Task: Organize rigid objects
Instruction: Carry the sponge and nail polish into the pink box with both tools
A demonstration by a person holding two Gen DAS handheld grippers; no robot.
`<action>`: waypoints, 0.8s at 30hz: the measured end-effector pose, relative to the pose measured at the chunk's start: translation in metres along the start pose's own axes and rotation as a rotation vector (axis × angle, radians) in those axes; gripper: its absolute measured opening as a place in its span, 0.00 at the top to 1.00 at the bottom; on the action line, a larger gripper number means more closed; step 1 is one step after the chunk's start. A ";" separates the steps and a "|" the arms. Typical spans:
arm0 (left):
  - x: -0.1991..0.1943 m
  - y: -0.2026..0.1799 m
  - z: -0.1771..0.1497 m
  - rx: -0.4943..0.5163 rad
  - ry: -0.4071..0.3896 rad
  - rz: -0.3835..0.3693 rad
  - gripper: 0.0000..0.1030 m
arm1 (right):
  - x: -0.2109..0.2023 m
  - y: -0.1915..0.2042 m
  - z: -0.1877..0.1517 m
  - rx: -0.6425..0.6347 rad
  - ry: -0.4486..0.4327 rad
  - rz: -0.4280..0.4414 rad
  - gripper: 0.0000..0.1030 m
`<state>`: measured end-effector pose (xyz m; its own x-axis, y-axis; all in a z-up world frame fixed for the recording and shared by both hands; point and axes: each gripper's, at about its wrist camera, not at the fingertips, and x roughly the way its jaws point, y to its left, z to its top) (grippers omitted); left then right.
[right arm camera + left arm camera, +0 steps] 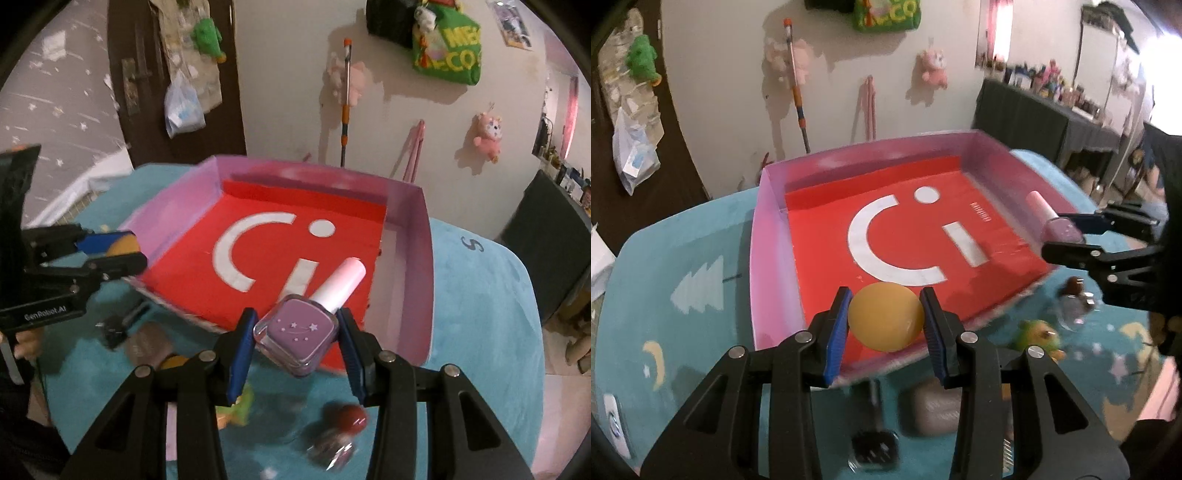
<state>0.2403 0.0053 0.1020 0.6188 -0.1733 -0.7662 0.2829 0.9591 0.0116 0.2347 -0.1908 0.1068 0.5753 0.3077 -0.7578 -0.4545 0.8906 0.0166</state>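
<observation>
Over the near left edge of the box, at about six o'clock in the left wrist view, the left tongs (885,320) are closed around an orange ball (885,318), one blue pad on each side at its widest part. The ball looks light, smooth and hard; a round surface like that can roll out of a flat grip, so holding it across the middle seems the safest choice.

To the right, at about three o'clock in the same view, the right tongs (295,334) clamp a purple nail polish bottle (297,334) by the flat sides of its square body, with its pale pink cap (340,284) pointing toward one o'clock over the box. The bottle appears to be glass, so it is likely small, dense, slippery and breakable; the flat body gives a better hold than the narrow cap.

Both items hang just above the pink-walled box (764,236), whose floor is a red sheet with a white smiley face.

The box sits on a counter (683,258) covered in soft teal fabric printed with trees, moons and stars. Blurred small objects lie on it near the tongs, among them a green toy (1039,334), a clear bottle (1075,306) and a grey case (932,410). Beyond, plush toys hang on a white wall beside a dark door.
</observation>
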 end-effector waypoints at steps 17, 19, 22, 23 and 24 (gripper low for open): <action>0.067 0.003 0.005 0.061 0.208 0.027 0.65 | 0.068 -0.016 0.019 -0.142 0.308 -0.086 0.55; 0.068 0.001 0.006 0.061 0.208 0.031 0.65 | 0.071 -0.017 0.020 -0.158 0.321 -0.096 0.55; 0.071 -0.001 0.008 0.056 0.209 0.028 0.65 | 0.073 -0.016 0.021 -0.170 0.336 -0.103 0.55; 0.071 -0.001 0.008 0.054 0.209 0.028 0.65 | 0.074 -0.016 0.021 -0.182 0.342 -0.110 0.55; 0.071 -0.002 0.009 0.053 0.210 0.027 0.65 | 0.075 -0.015 0.020 -0.196 0.347 -0.119 0.55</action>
<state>0.2898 -0.0109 0.0532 0.4614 -0.0921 -0.8824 0.3101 0.9486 0.0631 0.2983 -0.1741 0.0627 0.3837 0.0460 -0.9223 -0.5391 0.8221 -0.1832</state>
